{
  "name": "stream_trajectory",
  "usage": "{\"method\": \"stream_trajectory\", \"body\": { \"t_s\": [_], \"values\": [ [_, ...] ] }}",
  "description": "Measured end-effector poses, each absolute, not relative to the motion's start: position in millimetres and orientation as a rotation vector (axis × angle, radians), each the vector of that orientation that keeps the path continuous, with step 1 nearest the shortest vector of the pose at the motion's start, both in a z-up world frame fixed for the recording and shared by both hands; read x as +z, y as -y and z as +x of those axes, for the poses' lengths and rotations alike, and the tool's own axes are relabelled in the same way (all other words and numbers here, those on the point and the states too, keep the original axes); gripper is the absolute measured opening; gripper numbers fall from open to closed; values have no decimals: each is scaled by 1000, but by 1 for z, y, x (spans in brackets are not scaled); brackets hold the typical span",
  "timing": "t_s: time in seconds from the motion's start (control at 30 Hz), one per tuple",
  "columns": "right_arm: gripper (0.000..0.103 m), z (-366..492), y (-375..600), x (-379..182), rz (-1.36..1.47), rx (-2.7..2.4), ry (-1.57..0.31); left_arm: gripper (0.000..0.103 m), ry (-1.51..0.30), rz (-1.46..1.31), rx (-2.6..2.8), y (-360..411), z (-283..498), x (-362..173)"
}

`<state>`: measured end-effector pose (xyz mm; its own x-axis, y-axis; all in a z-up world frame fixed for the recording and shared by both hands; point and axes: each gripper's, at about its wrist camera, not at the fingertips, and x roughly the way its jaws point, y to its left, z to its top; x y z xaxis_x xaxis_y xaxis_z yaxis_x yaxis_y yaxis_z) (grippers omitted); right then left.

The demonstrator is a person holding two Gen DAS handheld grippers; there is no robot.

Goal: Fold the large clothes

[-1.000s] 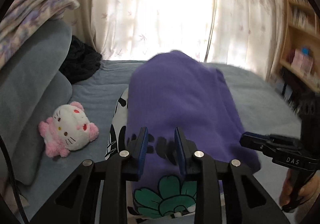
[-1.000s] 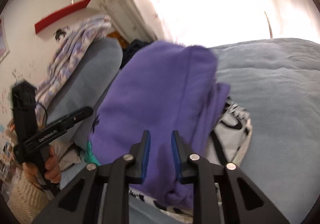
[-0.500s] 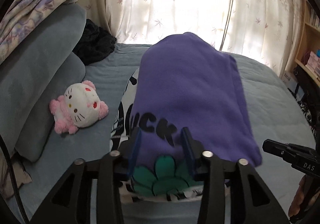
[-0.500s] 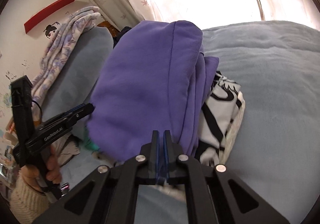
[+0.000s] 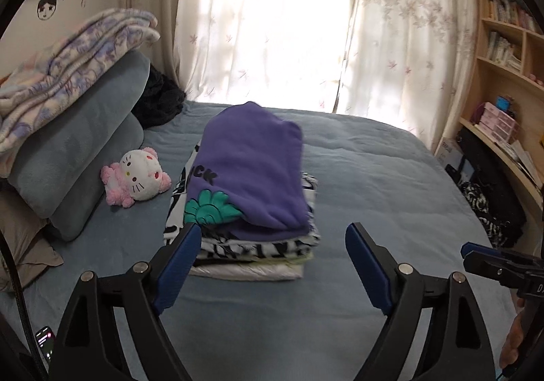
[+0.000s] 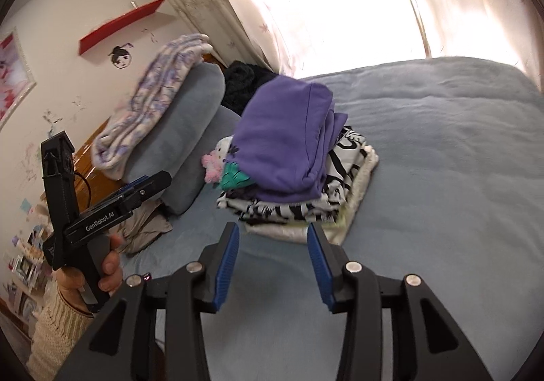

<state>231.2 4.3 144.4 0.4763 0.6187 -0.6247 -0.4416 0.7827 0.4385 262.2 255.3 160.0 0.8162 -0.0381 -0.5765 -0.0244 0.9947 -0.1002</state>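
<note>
though soft, purple fleece garment (image 5: 250, 173) squarely folded

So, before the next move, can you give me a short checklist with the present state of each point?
1. Purple sweatshirt lies folded on top of the pile: ok.
2. Left hand-held gripper is free of cloth, jaws opening, nothing between them: ok.
3. Right hand-held gripper is free of cloth, jaws opening, nothing between them: ok.
4. Pile edges aligned: not ok, the black-and-white garment sticks out beyond the sweatshirt.
5. Plush toy is apart from the pile: ok.
6. Next garment to fold: cannot tell.
</note>
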Motion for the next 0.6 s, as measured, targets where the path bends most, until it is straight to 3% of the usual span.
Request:
{"method": "stream_trajectory", "body": {
  "t_s": [0.1,0.3,0.6],
  "values": [
    [58,188,25,168,224,642,-825,92,-594,-92,-26,-223,217,175],
    [62,124,71,181,182,588,-805,94,-564,-56,-78,-173,149,177],
    [63,57,117,155,154,533,-848,96,-584,-37,-115,-113,76,128]
  ]
}}
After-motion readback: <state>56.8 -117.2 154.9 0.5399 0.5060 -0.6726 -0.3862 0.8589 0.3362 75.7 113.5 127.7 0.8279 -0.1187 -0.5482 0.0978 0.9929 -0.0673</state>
